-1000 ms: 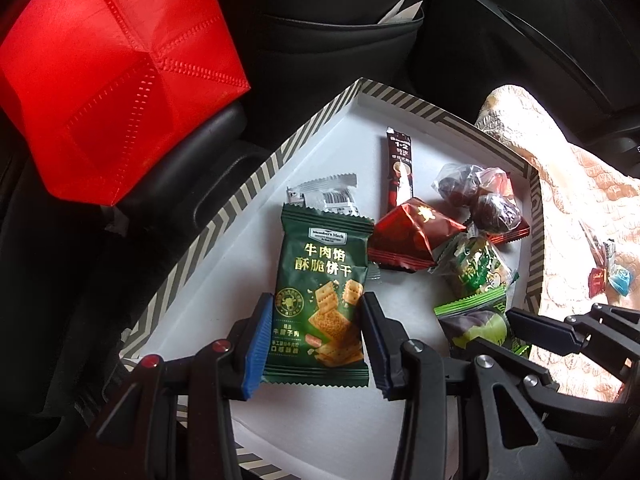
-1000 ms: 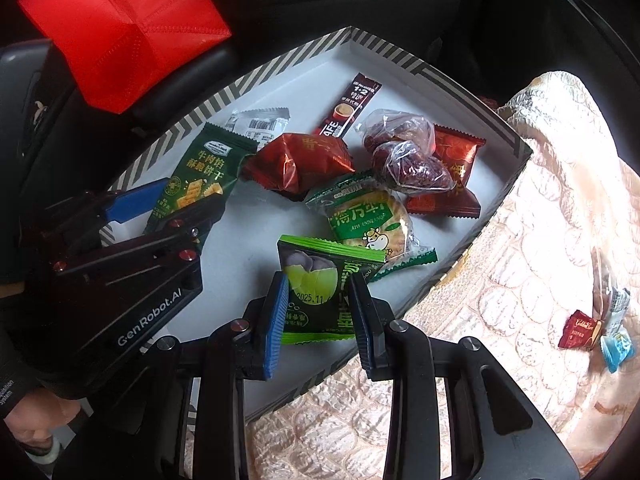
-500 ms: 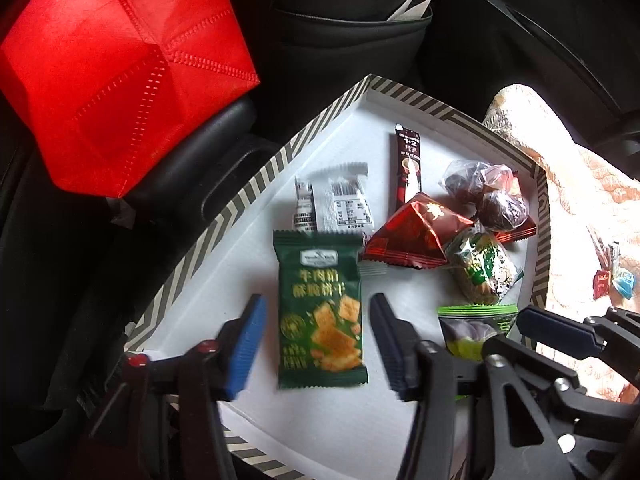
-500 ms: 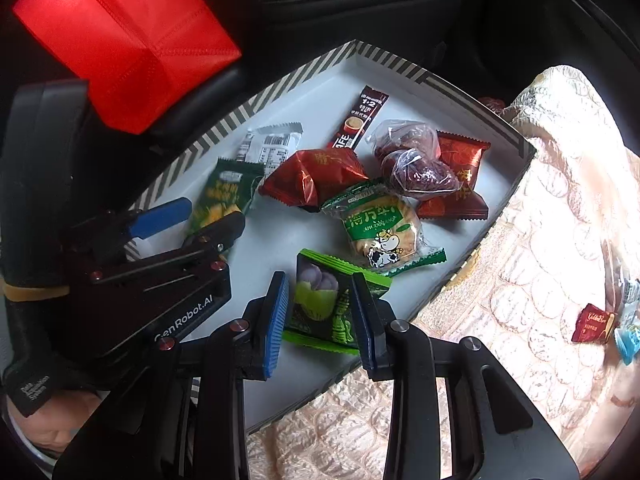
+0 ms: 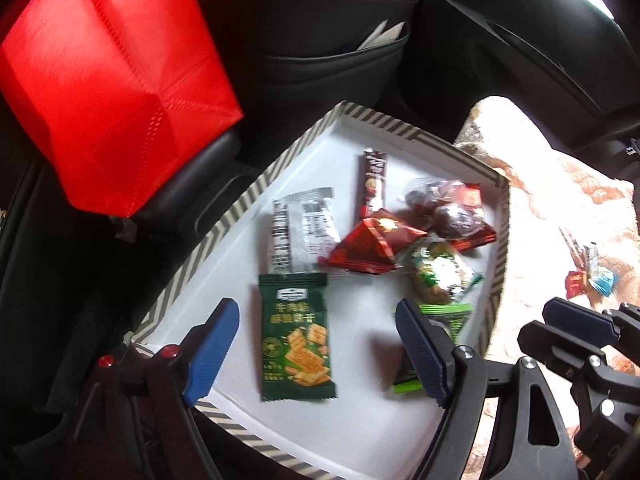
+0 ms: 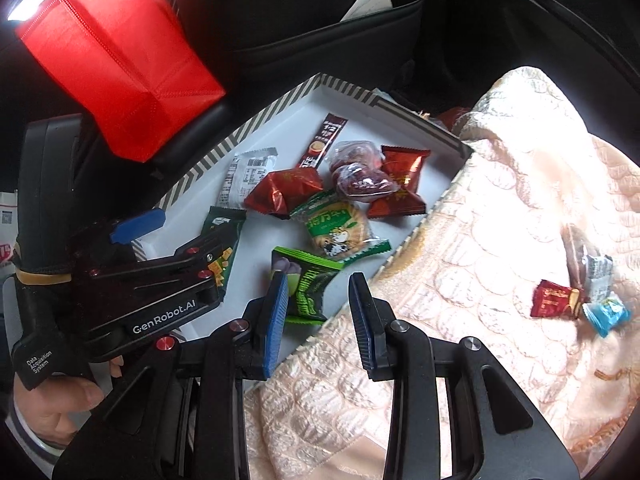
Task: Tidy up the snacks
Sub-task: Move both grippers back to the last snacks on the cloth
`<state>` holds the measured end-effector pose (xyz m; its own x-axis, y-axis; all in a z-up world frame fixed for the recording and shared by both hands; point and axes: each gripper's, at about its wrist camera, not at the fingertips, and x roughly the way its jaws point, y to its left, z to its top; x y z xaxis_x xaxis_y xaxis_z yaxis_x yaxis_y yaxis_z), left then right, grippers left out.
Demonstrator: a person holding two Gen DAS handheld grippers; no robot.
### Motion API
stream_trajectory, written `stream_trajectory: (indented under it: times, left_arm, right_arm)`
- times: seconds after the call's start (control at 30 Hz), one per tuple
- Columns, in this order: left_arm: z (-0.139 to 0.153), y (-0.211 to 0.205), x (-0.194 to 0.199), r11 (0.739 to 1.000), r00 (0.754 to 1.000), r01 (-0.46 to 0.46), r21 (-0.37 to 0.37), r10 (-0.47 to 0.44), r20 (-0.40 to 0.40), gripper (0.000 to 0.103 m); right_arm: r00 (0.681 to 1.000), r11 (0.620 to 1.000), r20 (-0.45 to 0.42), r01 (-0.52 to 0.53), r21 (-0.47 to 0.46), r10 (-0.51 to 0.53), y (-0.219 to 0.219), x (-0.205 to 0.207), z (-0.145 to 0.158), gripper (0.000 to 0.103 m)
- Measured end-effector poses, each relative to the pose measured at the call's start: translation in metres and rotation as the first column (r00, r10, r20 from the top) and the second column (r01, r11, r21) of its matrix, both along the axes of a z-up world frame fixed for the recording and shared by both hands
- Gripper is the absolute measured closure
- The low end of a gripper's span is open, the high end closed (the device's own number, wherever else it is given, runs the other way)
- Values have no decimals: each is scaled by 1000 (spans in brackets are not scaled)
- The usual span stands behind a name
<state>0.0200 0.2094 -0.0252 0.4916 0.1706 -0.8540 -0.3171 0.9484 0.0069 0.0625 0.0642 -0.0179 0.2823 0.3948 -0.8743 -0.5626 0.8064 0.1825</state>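
We see our left gripper (image 5: 316, 354) wide open over the cracker pack (image 5: 295, 336) in the tray (image 5: 192, 256); our right gripper (image 6: 318, 320) gapes empty, lower centre, beside the green pack (image 6: 310, 282).

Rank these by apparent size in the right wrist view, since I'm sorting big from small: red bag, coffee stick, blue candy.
1. red bag, by far the largest.
2. coffee stick.
3. blue candy, though it lies nearer the camera, so the gap with the stick is unsure.
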Motion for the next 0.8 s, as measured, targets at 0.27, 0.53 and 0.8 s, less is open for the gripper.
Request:
stream_trajectory:
  times: [0.27, 0.53, 0.8]
  left_arm:
    - [13, -36, 0, 998, 998, 67, 8, -67, 19, 20]
    - [17, -80, 3, 990, 990, 137, 15, -138, 20, 20]
    - [19, -125, 9, 977, 977, 213, 21, -213, 9, 20]
  right_arm:
    - [997, 998, 51, 57, -14, -56, -29, -4, 14, 72]
    - [987, 989, 87, 140, -42, -136, -74, -5, 20, 72]
    - [970, 971, 82, 232, -51, -228, -128, 1, 16, 72]
